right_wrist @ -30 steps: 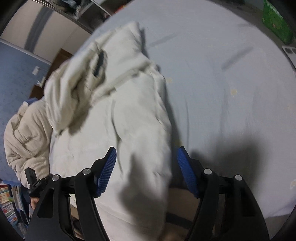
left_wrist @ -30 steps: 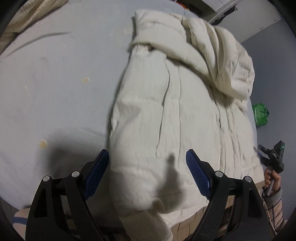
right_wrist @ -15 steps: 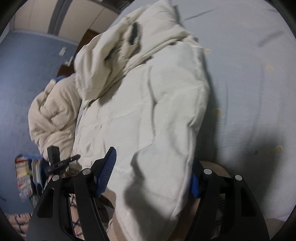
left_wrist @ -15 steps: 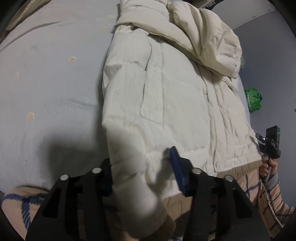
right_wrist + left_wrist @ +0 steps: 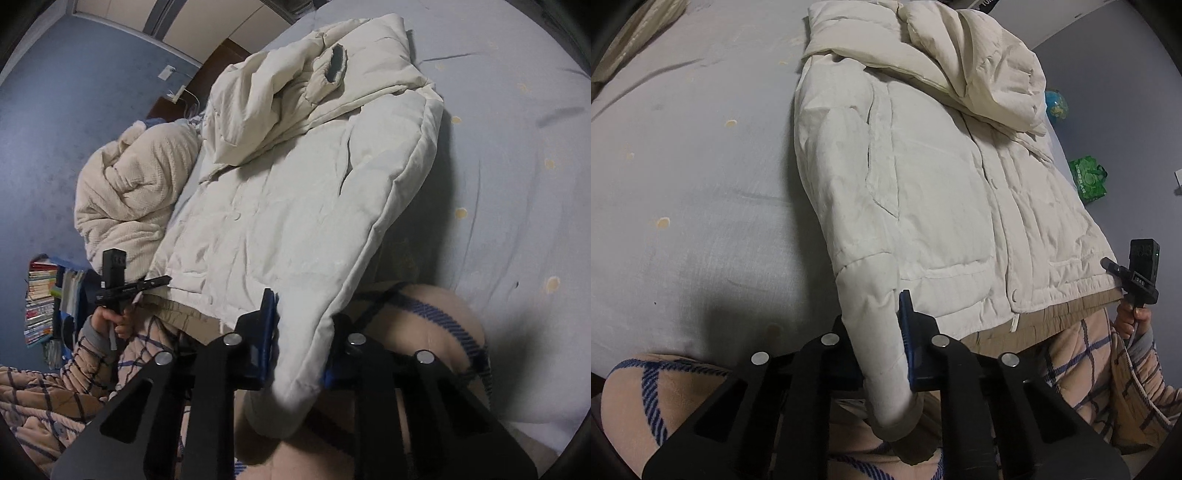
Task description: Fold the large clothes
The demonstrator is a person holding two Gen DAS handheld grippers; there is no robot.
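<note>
A cream puffer jacket (image 5: 942,192) lies front up on a pale blue bed, hood at the far end. It also shows in the right wrist view (image 5: 295,206). My left gripper (image 5: 875,332) is shut on the jacket's sleeve (image 5: 875,325) near the cuff at the bed's near edge. My right gripper (image 5: 301,332) is shut on a sleeve (image 5: 310,332) that hangs over the near edge; its right finger is hidden behind the cloth. One sleeve cuff (image 5: 332,70) rests folded up on the hood.
The bed sheet (image 5: 683,184) stretches left of the jacket. A cream quilt (image 5: 125,184) is bunched at the bed's side by the blue wall. A green bag (image 5: 1087,179) sits on the floor. A plaid blanket (image 5: 55,387) lies under the grippers. Books (image 5: 40,299) are stacked nearby.
Both grippers went from open above the jacket to shut on its sleeves. Both have pulled back toward the bed's near edge, drawing the sleeves down.
</note>
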